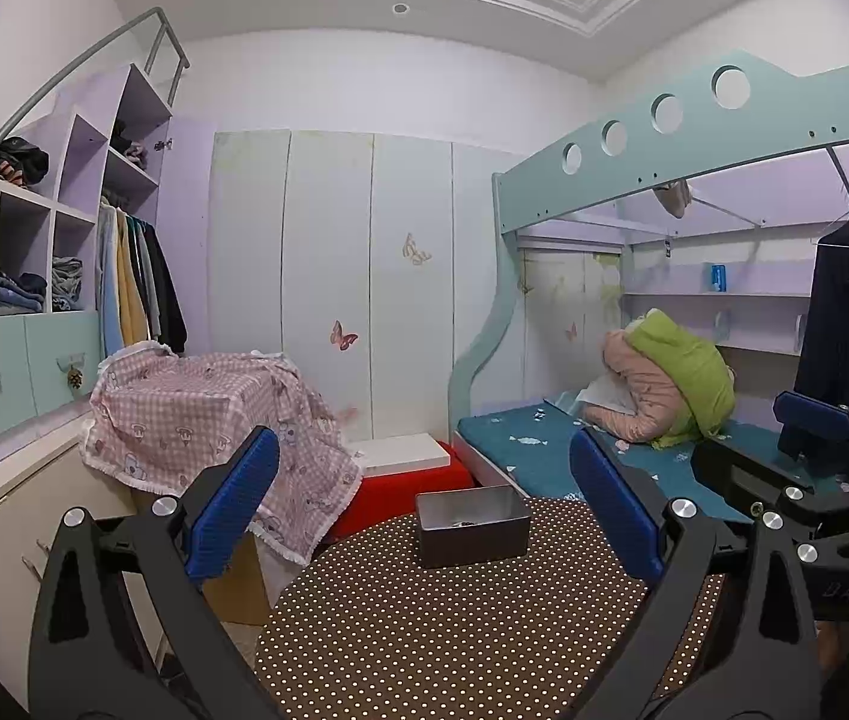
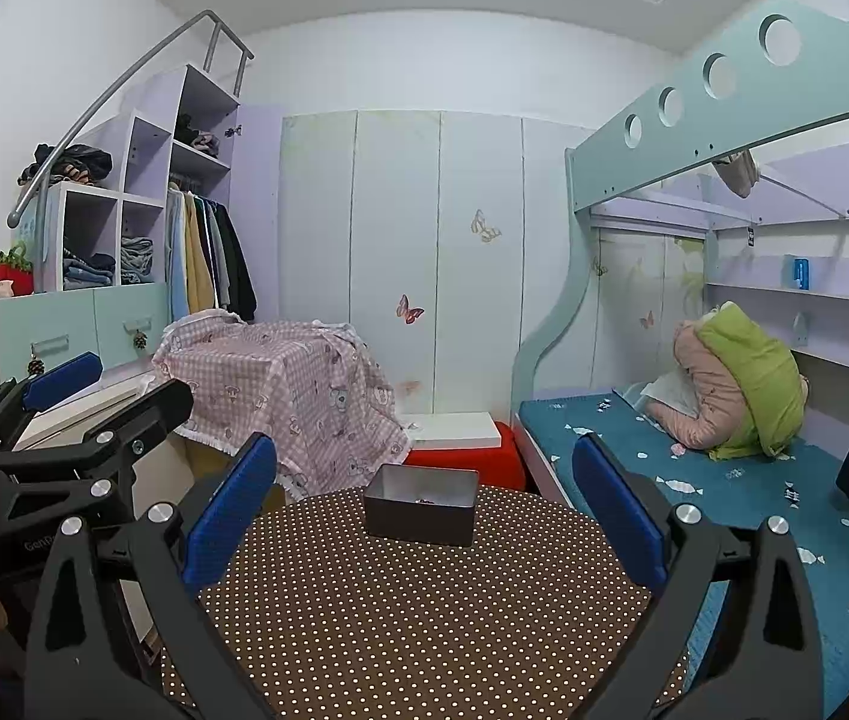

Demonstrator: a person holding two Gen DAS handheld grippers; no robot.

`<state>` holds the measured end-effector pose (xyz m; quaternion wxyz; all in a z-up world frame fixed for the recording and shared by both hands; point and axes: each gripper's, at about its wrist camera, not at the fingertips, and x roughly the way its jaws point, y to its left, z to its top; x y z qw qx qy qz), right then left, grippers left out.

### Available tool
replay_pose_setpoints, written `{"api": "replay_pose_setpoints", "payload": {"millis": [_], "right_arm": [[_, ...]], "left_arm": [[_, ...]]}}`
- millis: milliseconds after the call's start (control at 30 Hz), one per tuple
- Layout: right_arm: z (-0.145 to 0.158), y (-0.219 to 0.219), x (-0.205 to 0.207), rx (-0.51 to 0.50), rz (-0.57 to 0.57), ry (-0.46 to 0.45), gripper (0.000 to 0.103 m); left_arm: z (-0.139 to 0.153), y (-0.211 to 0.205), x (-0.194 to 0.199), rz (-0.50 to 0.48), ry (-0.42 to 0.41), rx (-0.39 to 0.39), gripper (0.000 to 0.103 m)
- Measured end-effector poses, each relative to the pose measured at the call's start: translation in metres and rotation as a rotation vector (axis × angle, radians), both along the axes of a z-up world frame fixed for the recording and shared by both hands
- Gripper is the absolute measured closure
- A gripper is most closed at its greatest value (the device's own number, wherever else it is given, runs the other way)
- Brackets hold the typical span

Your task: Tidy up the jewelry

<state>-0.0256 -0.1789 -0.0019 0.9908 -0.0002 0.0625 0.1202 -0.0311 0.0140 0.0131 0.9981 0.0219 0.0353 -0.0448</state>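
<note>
A small dark metal box [image 1: 473, 527] stands open at the far edge of a round table with a brown polka-dot cloth [image 1: 454, 630]. Small jewelry pieces [image 1: 461, 523] lie inside it. The box also shows in the right wrist view [image 2: 421, 511], with jewelry [image 2: 426, 501] just visible over its rim. My left gripper [image 1: 424, 480] is open and empty above the table's near side. My right gripper [image 2: 424, 480] is open and empty too. Each gripper shows at the edge of the other's view: the right one [image 1: 808, 444], the left one [image 2: 64, 384].
A pink checked cloth [image 1: 214, 420] covers furniture left of the table. A red stool with a white board [image 1: 406, 480] stands behind the table. A bunk bed with a blue mattress [image 1: 634, 450] is on the right. Wardrobe doors [image 1: 364, 270] fill the back wall.
</note>
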Motion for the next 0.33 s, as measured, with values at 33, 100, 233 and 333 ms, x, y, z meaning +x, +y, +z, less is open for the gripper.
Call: {"api": "replay_pose_setpoints", "payload": {"millis": [33, 100, 233, 333], "right_arm": [[-0.0005, 0.0, -0.0003, 0.001, 0.0, 0.001, 0.008], [-0.0005, -0.0002, 0.0, 0.003, 0.001, 0.003, 0.008], [-0.0011, 0.0014, 0.0004, 0.012, 0.004, 0.013, 0.008], [-0.0025, 0.0024, 0.0012, 0.016, 0.004, 0.023, 0.008]], "left_arm": [[0.0005, 0.0009, 0.0007, -0.002, 0.001, 0.0, 0.006], [-0.0002, 0.0021, 0.0025, -0.003, 0.005, -0.002, 0.006], [-0.0021, 0.0023, 0.0041, -0.001, 0.007, 0.001, 0.005], [-0.0041, 0.0018, 0.0068, 0.003, 0.011, 0.005, 0.005]]}}
